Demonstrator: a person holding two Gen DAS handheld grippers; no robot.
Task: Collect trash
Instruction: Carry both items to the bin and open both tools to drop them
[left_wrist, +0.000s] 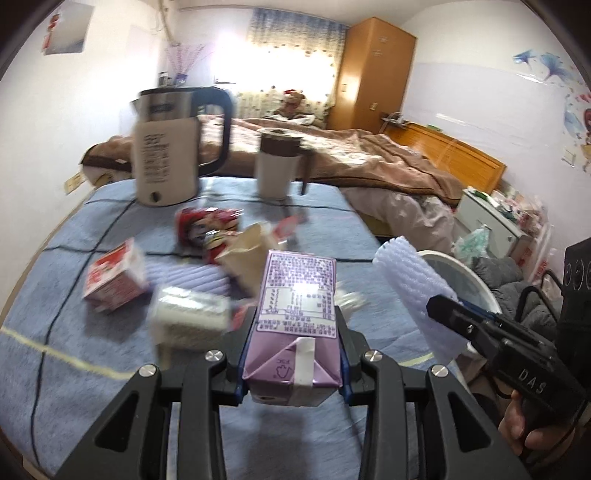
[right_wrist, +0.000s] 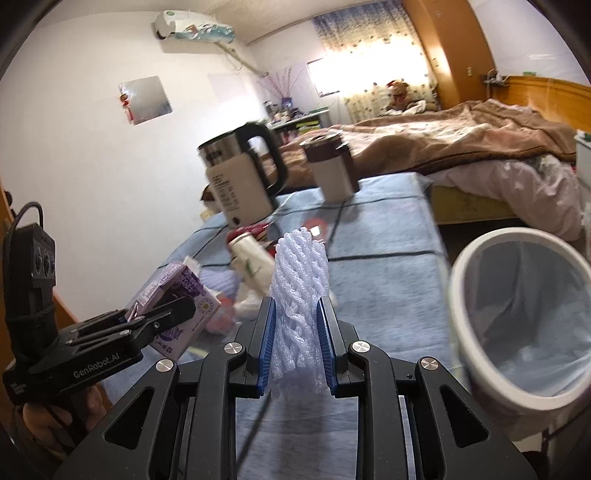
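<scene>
Above a blue-covered tabletop (left_wrist: 314, 229) strewn with cartons, the left gripper (left_wrist: 295, 325) pinches a purple carton (left_wrist: 297, 295), the right gripper (right_wrist: 297, 332) a foam net (right_wrist: 299, 280), white bin (right_wrist: 476, 369) at right, kettle (left_wrist: 166, 155) far.

Blue-clothed table (left_wrist: 92, 354) (kettle (left_wrist: 166, 147), wrappers (left_wrist: 207, 232))

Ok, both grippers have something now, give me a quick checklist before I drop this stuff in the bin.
1. Left gripper clamped on the purple drink carton: ok.
2. Right gripper clamped on the white foam fruit net: ok.
3. White round bin with liner, mouth open: ok.
4. Either item already over the bin: not ok.
5. Room left inside the bin: cannot tell.
6. Trash left on the blue tablecloth: not ok, red-and-white carton remains.
</scene>
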